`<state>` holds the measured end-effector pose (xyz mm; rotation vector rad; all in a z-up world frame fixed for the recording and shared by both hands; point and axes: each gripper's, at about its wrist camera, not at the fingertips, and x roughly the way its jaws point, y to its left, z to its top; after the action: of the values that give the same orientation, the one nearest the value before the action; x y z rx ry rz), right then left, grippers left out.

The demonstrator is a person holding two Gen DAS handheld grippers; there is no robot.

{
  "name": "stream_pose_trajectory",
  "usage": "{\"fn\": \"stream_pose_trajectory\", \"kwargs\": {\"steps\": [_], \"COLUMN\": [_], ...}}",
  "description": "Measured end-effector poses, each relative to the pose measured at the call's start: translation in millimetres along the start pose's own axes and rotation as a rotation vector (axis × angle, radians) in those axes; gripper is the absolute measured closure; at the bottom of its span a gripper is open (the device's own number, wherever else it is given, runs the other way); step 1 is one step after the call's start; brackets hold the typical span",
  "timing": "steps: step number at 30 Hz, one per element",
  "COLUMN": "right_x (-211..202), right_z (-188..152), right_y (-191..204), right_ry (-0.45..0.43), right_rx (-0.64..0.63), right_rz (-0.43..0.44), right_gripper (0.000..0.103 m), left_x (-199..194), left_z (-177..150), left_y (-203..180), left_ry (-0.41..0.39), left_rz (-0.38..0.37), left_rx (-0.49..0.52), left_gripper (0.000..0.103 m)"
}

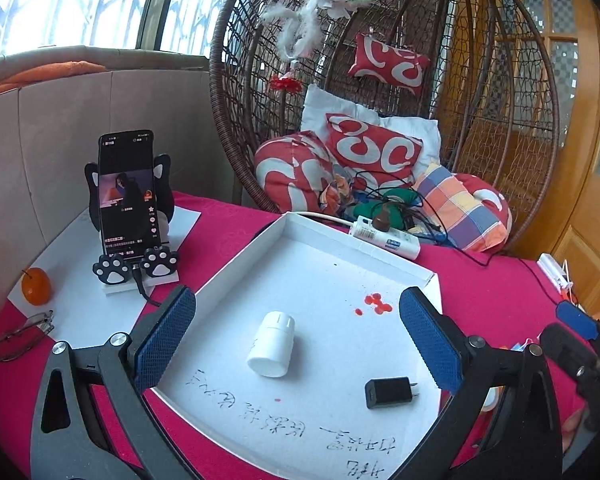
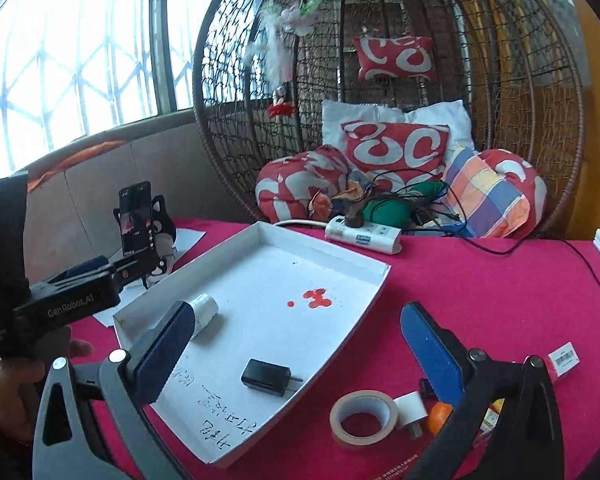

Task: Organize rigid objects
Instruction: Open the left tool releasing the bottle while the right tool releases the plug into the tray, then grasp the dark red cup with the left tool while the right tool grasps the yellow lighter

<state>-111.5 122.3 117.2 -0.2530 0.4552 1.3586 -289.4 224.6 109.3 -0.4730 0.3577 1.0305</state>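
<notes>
My left hand-held gripper (image 1: 296, 336) is spread wide and holds nothing, hovering over the white tray (image 1: 340, 258) with the white bottle (image 1: 272, 344) lying on its side between the pads. My right hand-held gripper (image 2: 296, 340) is equally wide and empty, poised above the tray's right edge. The black charger (image 2: 267, 377) lies inside the tray; the tape roll (image 2: 363, 419) sits on the red desk (image 2: 480, 280) outside it.
</notes>
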Motion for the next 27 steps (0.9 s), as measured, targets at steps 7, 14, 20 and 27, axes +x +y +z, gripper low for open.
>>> {"fn": "stream_pose_trajectory", "kwargs": {"steps": [7,14,20,27], "right_x": [-57,-77,-80,-69], "right_z": [12,-8,-38,-77], "right_y": [-50,-104,-137,-172], "right_ry": [-0.164,-0.173,-0.121,0.052], "right_rx": [0.09,0.226,0.274,0.275], "right_rz": [-0.149,-0.246,-0.317,-0.31], "right_gripper": [0.0,0.0,0.0,0.0], "left_x": [-9,-2,-6,17], "left_z": [-10,-50,-110,-138], "left_y": [-36,-101,-157,-168], "left_ry": [0.008,0.155,0.315,0.443], "left_rz": [-0.115,-0.316,-0.461,-0.46], "left_rx": [0.064,0.222,0.405,0.414], "left_gripper": [0.0,0.0,0.0,0.022]}}
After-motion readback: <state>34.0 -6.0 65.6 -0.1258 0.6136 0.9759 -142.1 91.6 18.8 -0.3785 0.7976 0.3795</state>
